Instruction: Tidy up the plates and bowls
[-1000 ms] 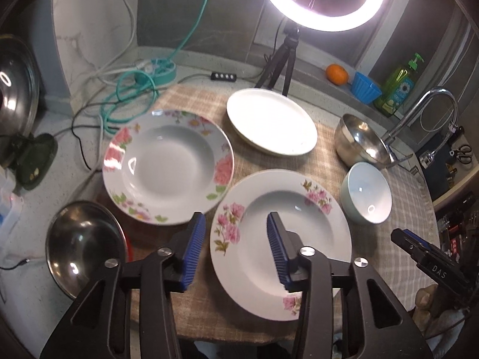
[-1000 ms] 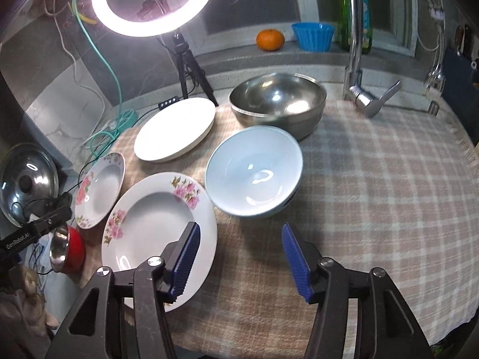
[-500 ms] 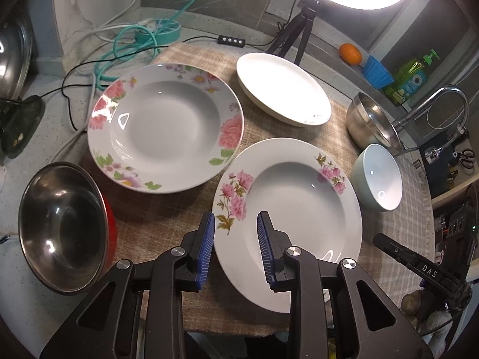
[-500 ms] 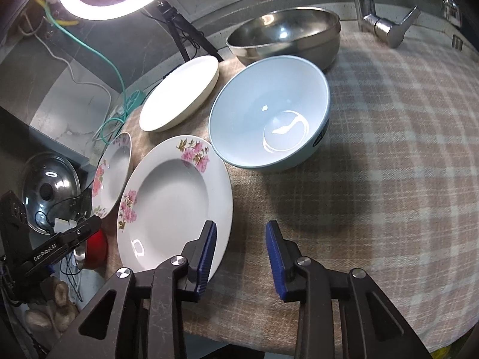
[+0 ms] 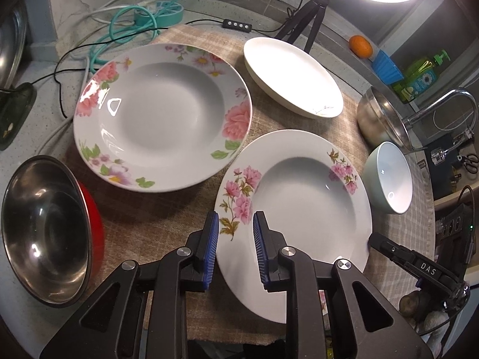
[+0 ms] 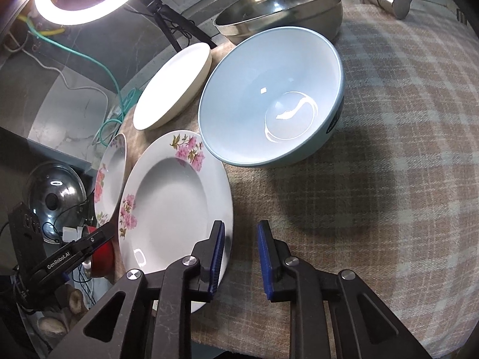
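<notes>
Left hand-held gripper [image 5: 234, 246] straddles the pink-flowered plate [image 5: 299, 206] rim, fingers apart; contact seems unclear. Right hand-held gripper [image 6: 240, 257] gapes, partly hiding the rim.

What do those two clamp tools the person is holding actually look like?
Both match: the left gripper and right gripper have black angular frames with triangular cutouts, silver round bolts, and two fingers faced with ribbed blue pads. One side reads "DAS", the other "GenRobot.AI".

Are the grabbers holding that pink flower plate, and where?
Not yet. The left hand-held gripper straddles the pink-flowered plate's near left rim; the right hand-held gripper straddles its right rim. Both are open.
</notes>
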Available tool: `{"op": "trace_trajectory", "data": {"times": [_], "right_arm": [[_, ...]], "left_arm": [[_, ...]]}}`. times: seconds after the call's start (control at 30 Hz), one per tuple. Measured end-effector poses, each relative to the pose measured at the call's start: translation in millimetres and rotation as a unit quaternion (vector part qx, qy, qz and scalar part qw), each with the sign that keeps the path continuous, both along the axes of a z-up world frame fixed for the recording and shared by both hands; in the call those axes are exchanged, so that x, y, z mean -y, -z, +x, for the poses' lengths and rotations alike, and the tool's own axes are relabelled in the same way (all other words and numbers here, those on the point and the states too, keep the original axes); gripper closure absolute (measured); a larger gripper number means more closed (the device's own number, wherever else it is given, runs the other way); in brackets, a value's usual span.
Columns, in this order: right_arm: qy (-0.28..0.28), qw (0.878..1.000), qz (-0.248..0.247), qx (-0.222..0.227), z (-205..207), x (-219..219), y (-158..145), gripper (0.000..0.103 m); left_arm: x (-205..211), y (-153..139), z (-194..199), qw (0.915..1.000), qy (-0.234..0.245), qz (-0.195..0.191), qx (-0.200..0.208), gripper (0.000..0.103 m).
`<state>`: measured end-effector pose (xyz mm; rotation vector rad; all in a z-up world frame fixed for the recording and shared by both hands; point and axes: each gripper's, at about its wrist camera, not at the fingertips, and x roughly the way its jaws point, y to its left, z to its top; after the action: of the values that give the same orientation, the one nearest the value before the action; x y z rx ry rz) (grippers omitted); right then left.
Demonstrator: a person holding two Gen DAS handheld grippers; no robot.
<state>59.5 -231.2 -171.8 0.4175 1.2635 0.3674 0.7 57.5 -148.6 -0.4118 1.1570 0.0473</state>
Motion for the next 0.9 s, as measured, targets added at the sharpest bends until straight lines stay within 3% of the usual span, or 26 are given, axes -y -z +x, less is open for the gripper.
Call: {"op": "trace_trajectory", "data": {"times": [0.9], "right_arm": [[-0.013, 0.999, 0.036, -0.016, 8, -11, 8, 0.089]], "left_arm": [[0, 12, 15, 0.9996, -0.001, 0.011, -0.025, 0.085]]}}
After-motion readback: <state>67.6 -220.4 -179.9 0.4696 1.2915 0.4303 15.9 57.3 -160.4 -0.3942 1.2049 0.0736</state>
